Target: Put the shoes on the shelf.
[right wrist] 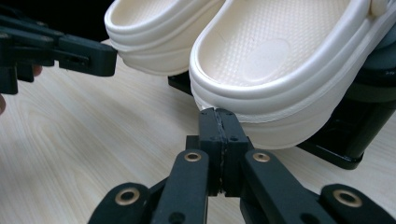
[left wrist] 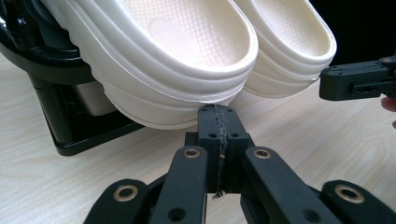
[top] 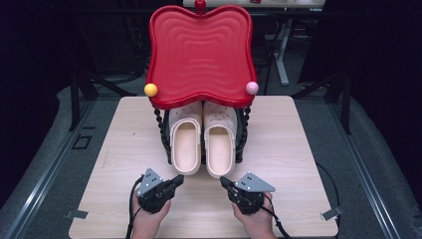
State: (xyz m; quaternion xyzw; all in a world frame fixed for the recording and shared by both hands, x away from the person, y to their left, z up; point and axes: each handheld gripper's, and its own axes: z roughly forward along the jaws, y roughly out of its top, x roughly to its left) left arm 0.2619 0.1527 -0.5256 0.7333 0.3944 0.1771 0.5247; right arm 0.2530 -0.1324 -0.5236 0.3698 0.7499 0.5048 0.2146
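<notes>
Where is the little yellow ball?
In the high view, the yellow ball sits on the front left corner of the red tray, above the left cream clog; a pink ball marks the opposite corner.

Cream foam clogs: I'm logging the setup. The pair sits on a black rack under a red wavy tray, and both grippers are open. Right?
Not quite. The cream foam clogs do sit on the black rack under the red wavy tray, but the left gripper and right gripper are shut, as both gripper views show.

Both grippers, the left gripper [top: 175,180] and right gripper [top: 224,181], are black, with brass-ringed pivot holes along linked arms, a grey three-cornered plate on top, and a black cable trailing behind.
</notes>
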